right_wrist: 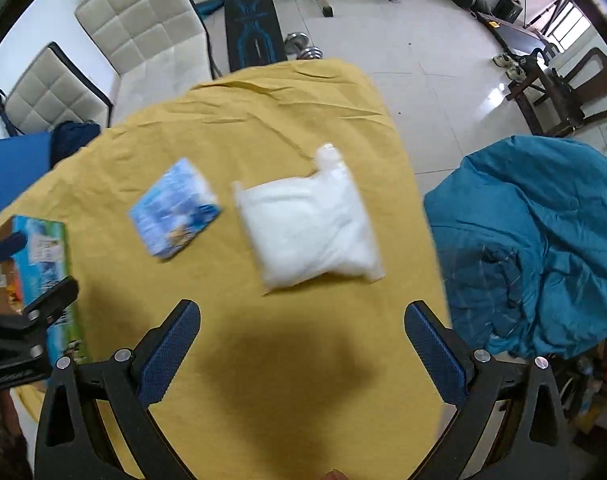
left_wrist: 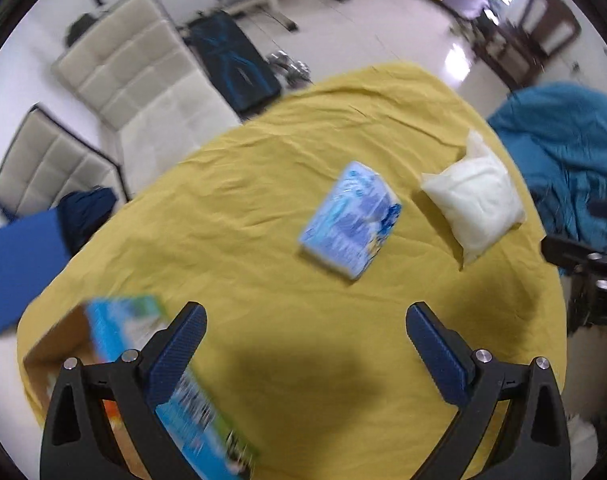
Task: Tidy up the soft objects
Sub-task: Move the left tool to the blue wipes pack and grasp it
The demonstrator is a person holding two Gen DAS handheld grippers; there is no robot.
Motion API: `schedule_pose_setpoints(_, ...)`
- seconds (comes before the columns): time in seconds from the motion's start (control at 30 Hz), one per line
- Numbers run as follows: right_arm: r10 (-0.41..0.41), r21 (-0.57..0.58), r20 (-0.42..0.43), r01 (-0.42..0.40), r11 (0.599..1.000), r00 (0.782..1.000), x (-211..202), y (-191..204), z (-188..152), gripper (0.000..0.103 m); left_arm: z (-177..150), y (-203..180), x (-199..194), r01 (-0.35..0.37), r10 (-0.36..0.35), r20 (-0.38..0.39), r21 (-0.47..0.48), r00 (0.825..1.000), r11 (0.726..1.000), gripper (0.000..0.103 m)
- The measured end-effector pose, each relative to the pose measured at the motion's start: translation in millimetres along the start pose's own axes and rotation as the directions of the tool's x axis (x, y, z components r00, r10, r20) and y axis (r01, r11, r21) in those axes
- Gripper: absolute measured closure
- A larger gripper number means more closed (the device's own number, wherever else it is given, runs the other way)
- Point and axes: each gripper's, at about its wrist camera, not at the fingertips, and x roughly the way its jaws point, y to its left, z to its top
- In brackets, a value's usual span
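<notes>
Left wrist view: the left hand-held gripper (left_wrist: 305,334) hangs above a desk under a yellow cloth (left_wrist: 263,168), its blue fingers spread wide apart and holding nothing.
Soft things, left view: a blue printed soft pack (left_wrist: 349,220) lies flat near the middle of the cloth; a white plastic-wrapped cushion (left_wrist: 473,200) lies just beside it, towards the far right edge. The two do not touch.
Box, left view: an open cardboard box (left_wrist: 55,364) sits at the near left corner, with a blue-and-green printed flap or carton (left_wrist: 143,332) at its rim, partly behind the left finger. This part is blurred.
Right wrist view: the right hand-held gripper (right_wrist: 303,332) hovers over the cloth, fingers likewise wide apart and empty. The white cushion (right_wrist: 311,224) lies just ahead of it, the blue pack (right_wrist: 175,208) further left.
Neighbour, right view: the left hand-held gripper (right_wrist: 23,320) shows at the left edge near the box; a teal blanket (right_wrist: 535,240) is heaped just off the desk's right side.
Stage, as I judge it: nothing is gripped yet; both soft things wait in the open.
Risk: the cushion's slick wrap may slide out of a shallow pinch, and it lies near the desk's edge, so a nudge could push it off.
Second risk: a low approach could snag and drag the loose cloth, shifting both things.
</notes>
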Motion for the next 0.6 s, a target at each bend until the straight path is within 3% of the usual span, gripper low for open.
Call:
schedule_pose_setpoints(0.3, 0.027, -0.046, -0.091, -0.031, 0.998, 0.995, 58.3, -32.6, 42.2, 0.000, 63.3, -52.9, 109.8, 0.037, -0.006, -0.172, 0.175, 0.985, 0.984, 0.001)
schedule_pose_setpoints(0.43, 0.093, -0.035, -0.142, -0.099, 0.994, 0.986, 82.2, -34.0, 59.7, 0.000, 72.6, -61.1, 142.5, 0.040, 0.008, -0.242, 0.191, 0.970, 0.981, 0.037)
schedule_pose_setpoints(0.5, 0.129, -0.026, -0.180, -0.136, 0.990, 0.975, 96.1, -30.8, 65.5, 0.000, 73.6, -59.3, 152.0, 0.037, 0.007, -0.268, 0.160, 0.963, 0.986, 0.043)
schedule_pose_setpoints(0.6, 0.145, -0.039, -0.215, -0.157, 0.987, 0.966, 111.6, -22.5, 67.0, 0.000, 69.3, -54.2, 150.4, 0.030, -0.002, -0.254, 0.105, 0.967, 0.994, 0.052)
